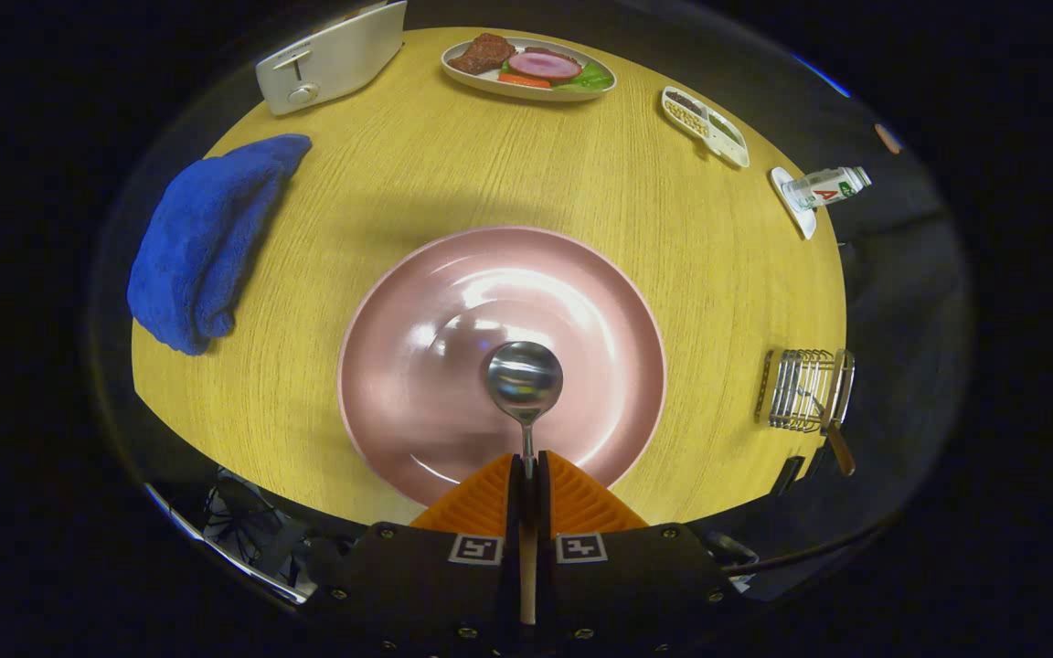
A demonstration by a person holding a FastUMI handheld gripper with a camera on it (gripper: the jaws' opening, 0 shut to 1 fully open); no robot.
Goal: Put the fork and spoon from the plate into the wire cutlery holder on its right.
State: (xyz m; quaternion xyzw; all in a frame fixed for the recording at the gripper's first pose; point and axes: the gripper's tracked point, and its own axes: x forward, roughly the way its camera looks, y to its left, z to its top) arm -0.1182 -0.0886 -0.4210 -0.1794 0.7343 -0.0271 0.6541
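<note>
Tongs point(527, 475) were closed on the spoon point(525, 379), both fingers pinching its thin neck w/ the wooden handle end running back between them. Spoon's long axis lay straight along the fingers, bowl pointing forward and hanging over the pink plate point(417, 302); it looked lifted off the plate, though contact couldn't be ruled out from this angle. Plate otherwise bare, no fork on it.

Wire holder point(801, 390) sat off to the right of the plate, near the desk point(453, 174) edge, well apart from the tongs. A wooden-handled piece point(841, 445) stuck out of it, prob. the fork, so that half looked done.

Key relation: holder lay to the right of the spoon, about level w/ its bowl, while the spoon pointed straight ahead. Next move prob. needs a swing right plus tipping the spoon upright so one end drops thru the open top; a sideways approach risks catching the wires.

Around: blue towel point(207, 238) left of plate, toaster point(335, 57), food plate point(531, 66) at far side.
</note>
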